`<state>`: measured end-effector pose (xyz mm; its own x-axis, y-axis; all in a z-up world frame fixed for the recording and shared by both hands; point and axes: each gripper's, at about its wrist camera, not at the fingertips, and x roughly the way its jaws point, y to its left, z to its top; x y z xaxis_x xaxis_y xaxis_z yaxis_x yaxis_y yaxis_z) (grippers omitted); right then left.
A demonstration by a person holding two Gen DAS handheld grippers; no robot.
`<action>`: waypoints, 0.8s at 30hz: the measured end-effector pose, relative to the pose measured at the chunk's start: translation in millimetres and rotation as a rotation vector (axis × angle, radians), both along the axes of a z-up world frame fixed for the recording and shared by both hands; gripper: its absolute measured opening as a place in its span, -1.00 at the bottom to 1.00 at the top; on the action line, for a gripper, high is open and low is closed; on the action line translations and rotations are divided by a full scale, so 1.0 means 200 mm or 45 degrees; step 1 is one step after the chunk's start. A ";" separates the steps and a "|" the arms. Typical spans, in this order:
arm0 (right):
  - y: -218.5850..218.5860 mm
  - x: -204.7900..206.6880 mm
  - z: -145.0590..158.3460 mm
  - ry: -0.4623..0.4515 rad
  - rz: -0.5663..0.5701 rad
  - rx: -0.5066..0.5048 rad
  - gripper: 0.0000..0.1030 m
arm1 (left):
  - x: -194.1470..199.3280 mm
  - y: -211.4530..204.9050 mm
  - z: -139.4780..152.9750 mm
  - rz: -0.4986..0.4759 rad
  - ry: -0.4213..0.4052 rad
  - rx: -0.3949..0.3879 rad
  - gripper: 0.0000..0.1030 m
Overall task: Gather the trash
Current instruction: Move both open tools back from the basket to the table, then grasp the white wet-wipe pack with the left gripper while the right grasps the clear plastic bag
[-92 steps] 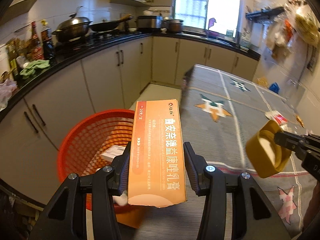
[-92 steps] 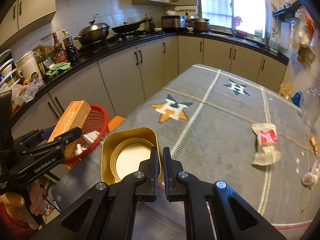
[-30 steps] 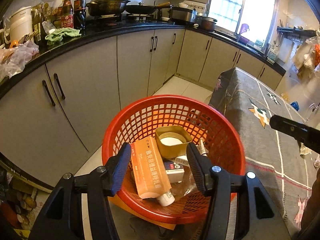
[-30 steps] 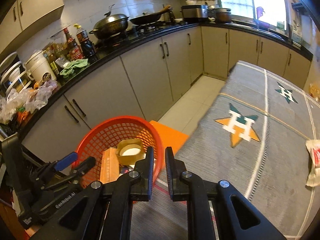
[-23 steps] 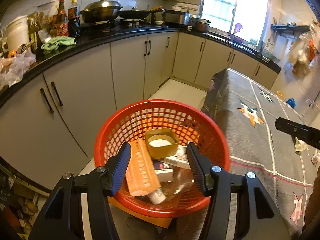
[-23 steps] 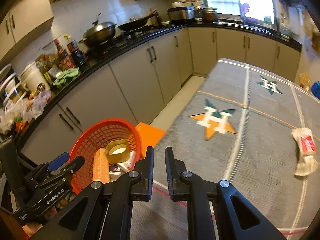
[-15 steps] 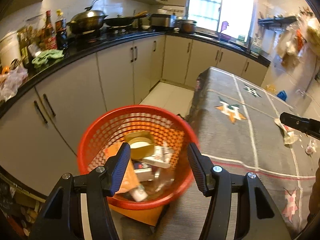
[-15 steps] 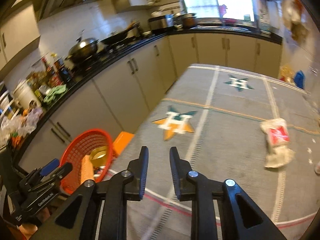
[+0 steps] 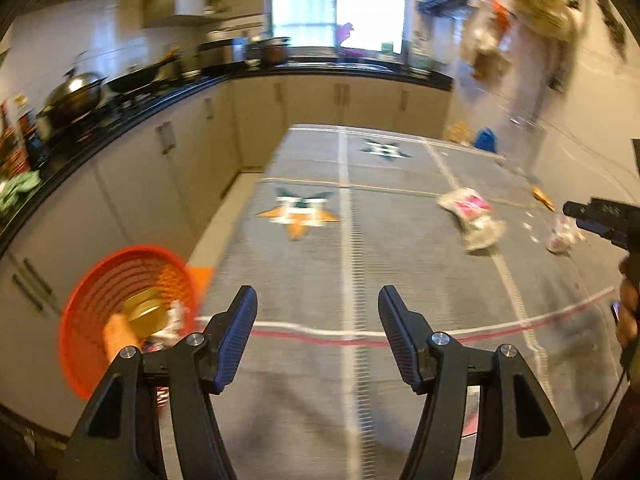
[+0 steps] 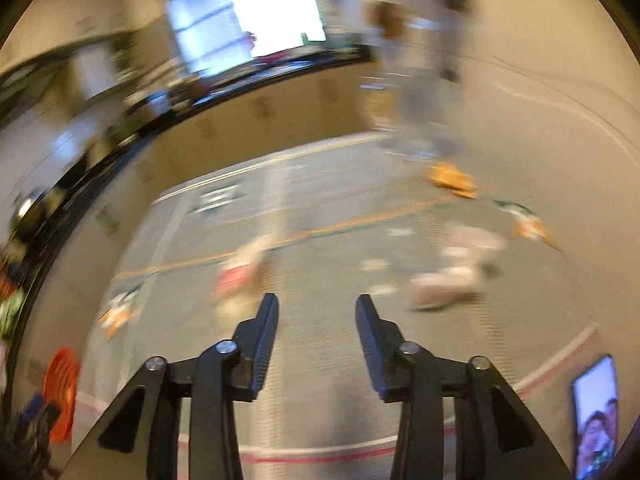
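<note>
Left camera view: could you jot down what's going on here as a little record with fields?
left tool: open, empty, above the table
right tool: open, empty
table: grey cloth with star patterns
basket: red, beside the table, holds a gold tin and boxes
trash still out: crumpled wrapper, small scrap
image: motion-blurred
</note>
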<state>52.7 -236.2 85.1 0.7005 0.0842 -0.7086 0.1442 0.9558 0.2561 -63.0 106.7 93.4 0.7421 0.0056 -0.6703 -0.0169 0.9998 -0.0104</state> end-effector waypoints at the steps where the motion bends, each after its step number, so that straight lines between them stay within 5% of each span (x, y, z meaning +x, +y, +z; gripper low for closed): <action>1: -0.11 0.03 -0.03 0.036 -0.079 -0.010 0.01 | 0.02 -0.05 0.00 -0.027 0.005 0.008 0.21; 7: -0.43 0.21 -0.16 0.171 -0.232 0.075 0.01 | 0.10 -0.27 0.00 -0.141 0.034 0.044 0.28; 15: -0.48 0.38 -0.30 0.310 -0.303 0.043 0.01 | 0.20 -0.33 -0.02 -0.174 0.078 0.057 0.28; 17: -0.49 0.40 -0.34 0.315 -0.298 0.086 -0.35 | 0.23 -0.34 -0.02 -0.180 0.088 0.054 0.29; 24: -0.25 0.39 -0.32 0.162 -0.053 0.098 -0.43 | 0.36 -0.41 -0.03 -0.183 0.141 0.010 0.29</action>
<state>129.8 -286.0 21.3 0.6097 0.1142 -0.7844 0.2192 0.9267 0.3053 8.8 23.8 87.3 0.6575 -0.0894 -0.7482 0.1255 0.9921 -0.0083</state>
